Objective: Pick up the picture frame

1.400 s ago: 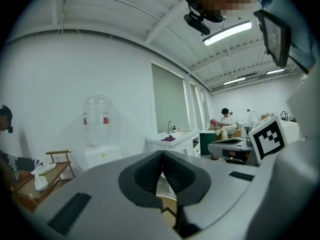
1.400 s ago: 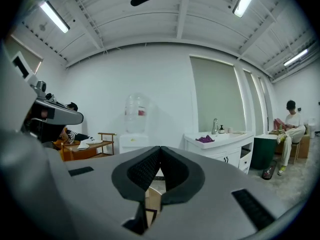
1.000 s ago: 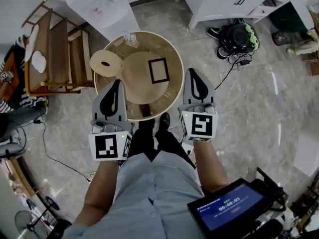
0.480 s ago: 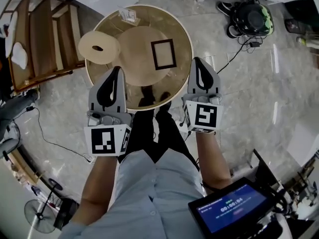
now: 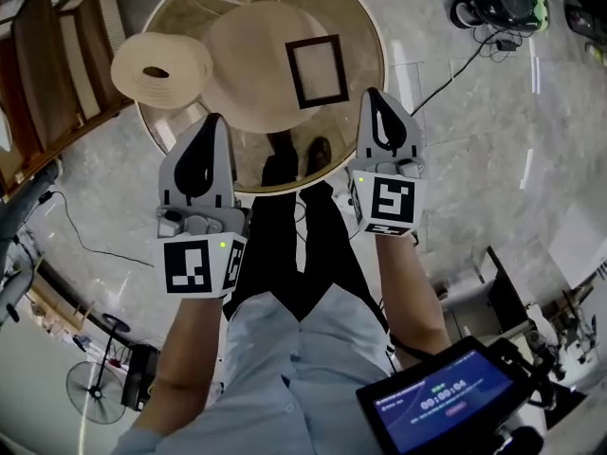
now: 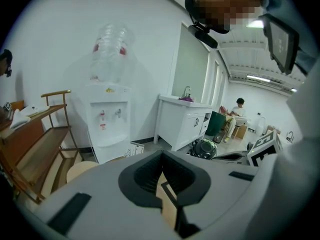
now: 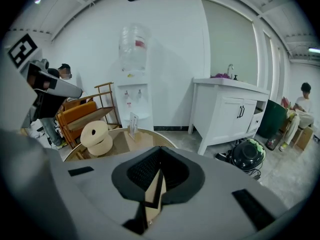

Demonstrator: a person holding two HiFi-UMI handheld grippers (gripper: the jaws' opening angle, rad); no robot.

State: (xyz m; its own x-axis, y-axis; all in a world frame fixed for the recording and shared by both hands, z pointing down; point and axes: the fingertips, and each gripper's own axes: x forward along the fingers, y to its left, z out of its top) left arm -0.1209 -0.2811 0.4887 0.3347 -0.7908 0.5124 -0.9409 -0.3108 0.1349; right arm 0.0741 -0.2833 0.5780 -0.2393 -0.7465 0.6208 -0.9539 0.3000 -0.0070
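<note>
From where I stand, the left gripper (image 5: 211,126) and the right gripper (image 5: 374,98) both have their jaws pressed together with nothing in them, and both are held over the near side of the round table (image 5: 373,27). The picture frame (image 5: 317,70) lies flat on a tan mat (image 5: 245,55), close to the right gripper's tip but not touching it. A beige spool (image 5: 161,69) sits at the table's left.

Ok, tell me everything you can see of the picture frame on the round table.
The picture frame is a thin, dark rectangular border around a tan middle. It lies flat, slightly skewed, on the pale round disc at the centre of the glossy round table. Nothing touches it; the right gripper is nearest, its tip short of the frame's near corner.
</note>
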